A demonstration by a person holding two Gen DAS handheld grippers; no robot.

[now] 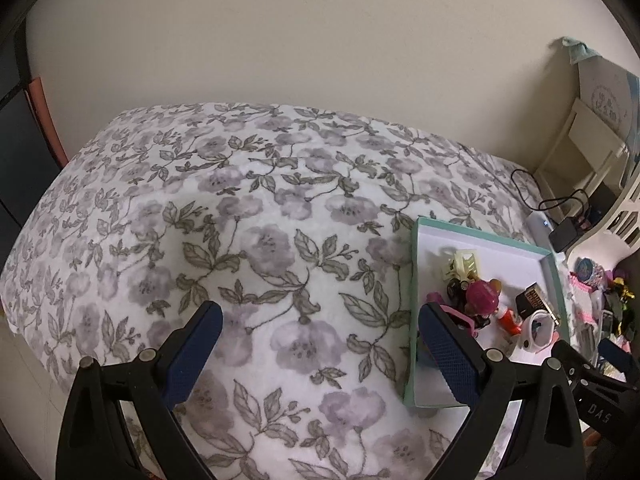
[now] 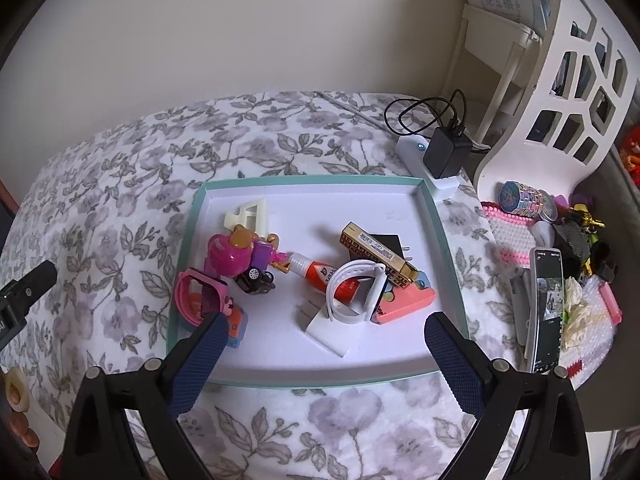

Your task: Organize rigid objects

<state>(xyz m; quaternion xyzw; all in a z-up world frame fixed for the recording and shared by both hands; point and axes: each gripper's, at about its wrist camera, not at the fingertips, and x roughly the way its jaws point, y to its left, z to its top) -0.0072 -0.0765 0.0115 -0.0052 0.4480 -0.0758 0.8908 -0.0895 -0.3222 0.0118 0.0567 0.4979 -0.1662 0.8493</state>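
The tray (image 2: 436,220), a shallow teal-rimmed box with a white floor, lies flat on the bed (image 2: 120,184) and serves as the collection point for the rigid items. Its low wall keeps small parts from rolling off onto the soft floral cover.

Contents, as seen from the right wrist view:
- pink figure (image 2: 230,256) with a toy car (image 2: 256,280) touching it, left of centre
- cream clip (image 2: 248,216) behind the figure
- pink watch (image 2: 198,296) at the left wall, resting partly on an orange-and-blue block
- red-and-white tube (image 2: 316,274) lying flat at centre
- white band (image 2: 352,292) looped over the tube and a white plug
- gold box (image 2: 380,254) leaning across a black adapter
- pink case (image 2: 408,300) under the gold box end

The items overlap in one loose cluster, which suggests they were dropped in rather than sorted; the far right of the tray floor is bare.

The right claw (image 2: 324,344) hangs above the near edge of the tray, wide open and holding nothing, aligned on the band and plug. The left claw (image 1: 320,332) is likewise wide open and empty, over bare bed to the left of the tray, probably held clear so the right has room.

More loose items lie beyond the tray's right wall, beside a phone (image 2: 546,308) propped on edge. A charger (image 2: 444,152) sits plugged in behind the tray, well apart from the work
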